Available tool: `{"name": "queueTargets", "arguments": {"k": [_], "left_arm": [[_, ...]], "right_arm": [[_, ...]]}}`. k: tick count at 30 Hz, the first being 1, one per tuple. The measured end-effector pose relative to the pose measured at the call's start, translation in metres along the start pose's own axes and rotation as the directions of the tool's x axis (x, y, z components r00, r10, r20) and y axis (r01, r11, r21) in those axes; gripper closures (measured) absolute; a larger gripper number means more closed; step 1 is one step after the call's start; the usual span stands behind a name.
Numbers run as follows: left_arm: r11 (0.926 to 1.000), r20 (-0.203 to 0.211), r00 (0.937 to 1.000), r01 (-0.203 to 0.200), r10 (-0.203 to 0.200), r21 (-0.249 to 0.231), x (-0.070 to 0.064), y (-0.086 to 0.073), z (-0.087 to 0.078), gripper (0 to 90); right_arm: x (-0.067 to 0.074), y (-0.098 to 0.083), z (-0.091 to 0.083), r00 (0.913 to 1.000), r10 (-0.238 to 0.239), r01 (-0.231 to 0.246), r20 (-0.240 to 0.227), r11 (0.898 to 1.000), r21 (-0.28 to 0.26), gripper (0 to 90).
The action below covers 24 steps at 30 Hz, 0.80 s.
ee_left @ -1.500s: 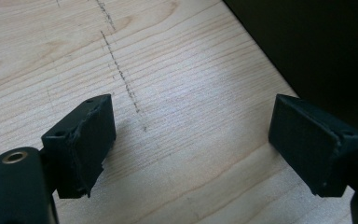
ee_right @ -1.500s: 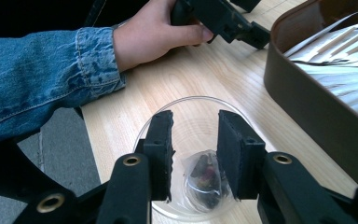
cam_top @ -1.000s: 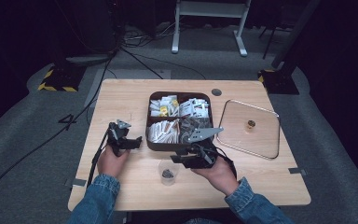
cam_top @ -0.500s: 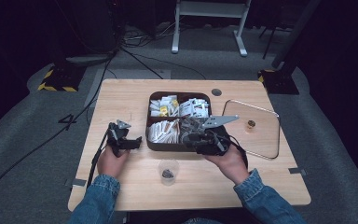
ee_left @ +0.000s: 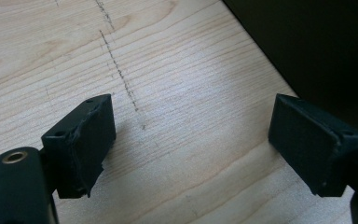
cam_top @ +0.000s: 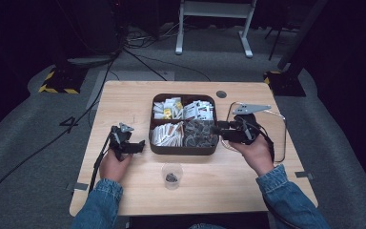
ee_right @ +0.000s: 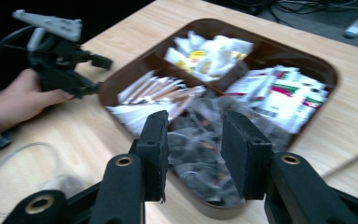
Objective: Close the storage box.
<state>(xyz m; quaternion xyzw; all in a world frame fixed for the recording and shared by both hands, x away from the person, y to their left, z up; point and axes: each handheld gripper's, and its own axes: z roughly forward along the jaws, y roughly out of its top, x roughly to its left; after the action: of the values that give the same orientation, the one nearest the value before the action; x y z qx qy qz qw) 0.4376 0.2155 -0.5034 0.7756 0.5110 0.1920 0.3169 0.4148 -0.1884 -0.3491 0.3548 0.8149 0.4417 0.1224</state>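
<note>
A brown tray (cam_top: pixel 151 125) with four compartments sits mid-table: white and yellow sachets (ee_right: pixel 205 53), red-and-green printed sachets (ee_right: pixel 284 93), paper sticks (ee_right: pixel 154 91) and dark clear-wrapped packets (ee_right: pixel 200 144). My right gripper (cam_top: pixel 218 129) hovers at the tray's right edge, pointing left over the dark packets. Its jaws (ee_right: pixel 196 126) stand part-way apart and have just been opening, with nothing between them. My left gripper (cam_top: pixel 141 143) rests left of the tray with jaws wide open (ee_left: pixel 191 107) over bare wood. A small clear cup (cam_top: pixel 172 174) with something dark inside stands in front of the tray.
A glass lid (cam_top: pixel 275 131) with a metal rim lies right of the tray, under the right hand. The table (cam_top: pixel 124 102) has a round grommet (cam_top: pixel 221 94) behind the tray. The tray's dark wall (ee_left: pixel 317 51) stands close to the left gripper. Cables trail off the table's left side.
The right hand has moved from beside the cup to the right and away, up to the tray's right edge. The left hand has stayed put.
</note>
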Motion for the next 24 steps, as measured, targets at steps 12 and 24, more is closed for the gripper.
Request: {"name": "queueTargets", "arguments": {"k": [12, 24], "left_arm": [[1.0, 0.002, 1.0, -0.002, 0.002, 0.001, 0.0, 0.0, 0.0, 15.1], [0.9998, -0.021, 0.9996, 0.02, -0.02, -0.003, 0.001, 0.0, 0.0, 14.8]], "right_arm": [[-0.048, -0.009, -0.004, 0.9897, 0.095, -0.097, 0.106, 0.995, 0.014, 57.6], [-0.094, -0.024, 0.003, 0.967, 0.138, -0.15, 0.214, 0.988, 0.043, 51.6]]}}
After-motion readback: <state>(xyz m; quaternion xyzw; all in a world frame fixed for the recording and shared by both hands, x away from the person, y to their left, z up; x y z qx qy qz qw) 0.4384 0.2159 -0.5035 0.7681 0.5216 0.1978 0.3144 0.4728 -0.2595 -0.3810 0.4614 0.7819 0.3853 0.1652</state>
